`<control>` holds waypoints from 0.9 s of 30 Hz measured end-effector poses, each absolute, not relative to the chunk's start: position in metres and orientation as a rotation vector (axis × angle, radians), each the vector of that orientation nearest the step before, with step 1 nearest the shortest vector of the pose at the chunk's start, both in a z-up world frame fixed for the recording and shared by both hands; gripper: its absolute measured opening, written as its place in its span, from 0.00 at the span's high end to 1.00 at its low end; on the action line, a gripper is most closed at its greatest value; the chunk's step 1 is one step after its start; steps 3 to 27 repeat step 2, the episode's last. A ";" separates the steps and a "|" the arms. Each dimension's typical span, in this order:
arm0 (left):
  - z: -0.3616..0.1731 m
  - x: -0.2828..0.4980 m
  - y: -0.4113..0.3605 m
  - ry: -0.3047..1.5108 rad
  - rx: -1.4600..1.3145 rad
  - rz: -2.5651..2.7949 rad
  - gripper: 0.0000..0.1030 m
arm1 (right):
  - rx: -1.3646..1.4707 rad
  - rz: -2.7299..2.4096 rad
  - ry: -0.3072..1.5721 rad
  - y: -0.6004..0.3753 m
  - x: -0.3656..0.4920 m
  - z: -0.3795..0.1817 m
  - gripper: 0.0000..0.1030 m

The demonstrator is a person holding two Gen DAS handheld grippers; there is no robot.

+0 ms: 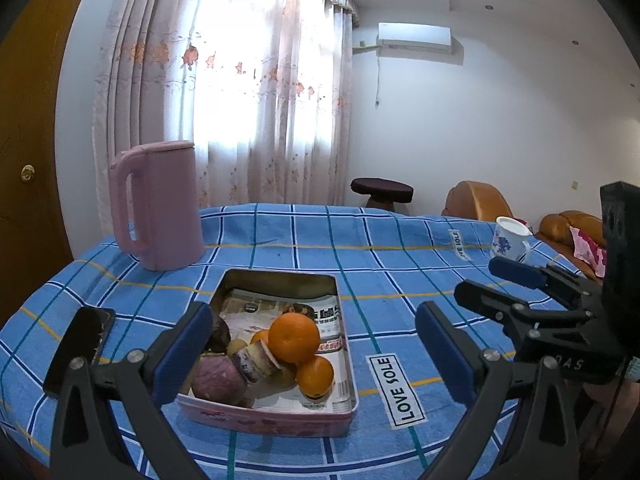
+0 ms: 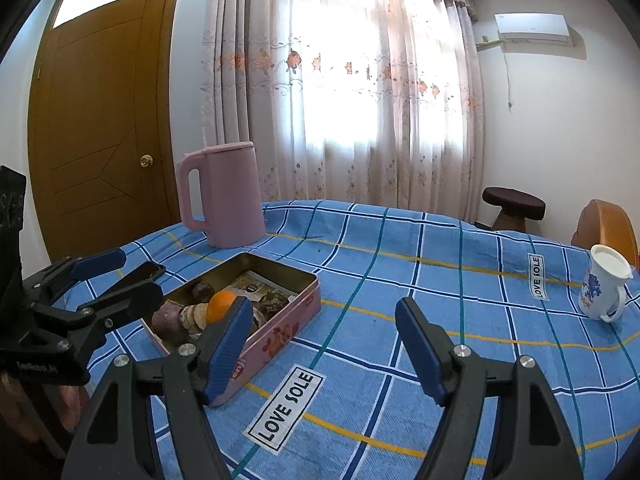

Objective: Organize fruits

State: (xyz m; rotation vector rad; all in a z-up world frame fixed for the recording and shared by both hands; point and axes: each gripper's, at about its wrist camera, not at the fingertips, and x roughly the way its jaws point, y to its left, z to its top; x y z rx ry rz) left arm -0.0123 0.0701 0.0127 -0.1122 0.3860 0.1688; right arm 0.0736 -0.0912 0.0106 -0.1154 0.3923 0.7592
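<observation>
A pink rectangular tin (image 1: 276,420) lies on the blue checked tablecloth; it also shows in the right wrist view (image 2: 280,332). In it are oranges (image 1: 294,342), a purple sweet potato (image 1: 218,380) and other pieces piled at the near end. An orange (image 2: 221,304) and the purple sweet potato (image 2: 168,318) show in the right wrist view too. My left gripper (image 1: 314,360) is open and empty, hovering over the tin's near end. My right gripper (image 2: 324,344) is open and empty, just right of the tin. Each gripper shows in the other's view: the right one (image 1: 492,280), the left one (image 2: 124,276).
A pink jug (image 1: 158,208) stands behind the tin. A black phone (image 1: 78,346) lies left of it. A white cup with blue flowers (image 2: 604,288) stands at the far right of the table (image 2: 400,248). A stool (image 2: 514,204) and sofa lie beyond.
</observation>
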 end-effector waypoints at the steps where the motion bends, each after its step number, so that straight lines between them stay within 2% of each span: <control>1: 0.013 -0.013 0.070 0.386 -0.113 0.163 0.00 | -0.117 0.758 0.394 -0.092 0.074 0.010 0.27; 27: 0.013 -0.012 0.068 0.388 -0.113 0.159 0.00 | -0.118 0.756 0.396 -0.093 0.075 0.009 0.27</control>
